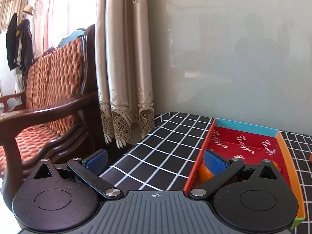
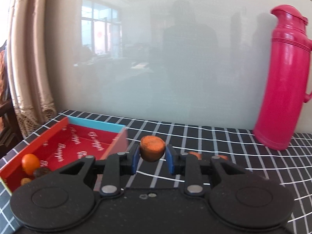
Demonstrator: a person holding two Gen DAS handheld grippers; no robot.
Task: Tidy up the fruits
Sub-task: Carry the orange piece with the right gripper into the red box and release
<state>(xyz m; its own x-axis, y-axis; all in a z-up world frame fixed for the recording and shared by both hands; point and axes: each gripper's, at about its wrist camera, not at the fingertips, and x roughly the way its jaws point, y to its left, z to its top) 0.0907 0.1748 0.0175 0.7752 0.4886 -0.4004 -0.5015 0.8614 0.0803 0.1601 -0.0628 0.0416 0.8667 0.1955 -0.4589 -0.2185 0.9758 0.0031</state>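
1. Left wrist view: the left gripper has its fingers spread wide apart with nothing between them. It sits low over the near left part of the checked surface.
2. Same view: the red tray lies just right of the gripper's midline. The right finger overlaps its near left corner, where an orange fruit shows partly behind the pad. Whether the pad touches that fruit cannot be told.
3. Same view: a wooden chair and a curtain stand to the left, off the surface.
4. Right wrist view: the right gripper is clamped on a round orange-brown fruit, one blue pad on each side, held clear above the surface just right of the tray's near right wall.
5. Same view: the tray already holds an orange fruit, a dark one and a small orange one at its near left end. More orange fruits lie on the surface beyond the fingers, partly hidden.
6. Same view: a pink thermos stands at the far right, well apart.
7. Risks, as I judge them: the pads grip only the fruit's sides, so a quick swing left could let it slip. Carried too low, it could catch the tray wall. Released over the crowded near end, it could knock the fruits there or roll. The left gripper near that corner could also get in the way.
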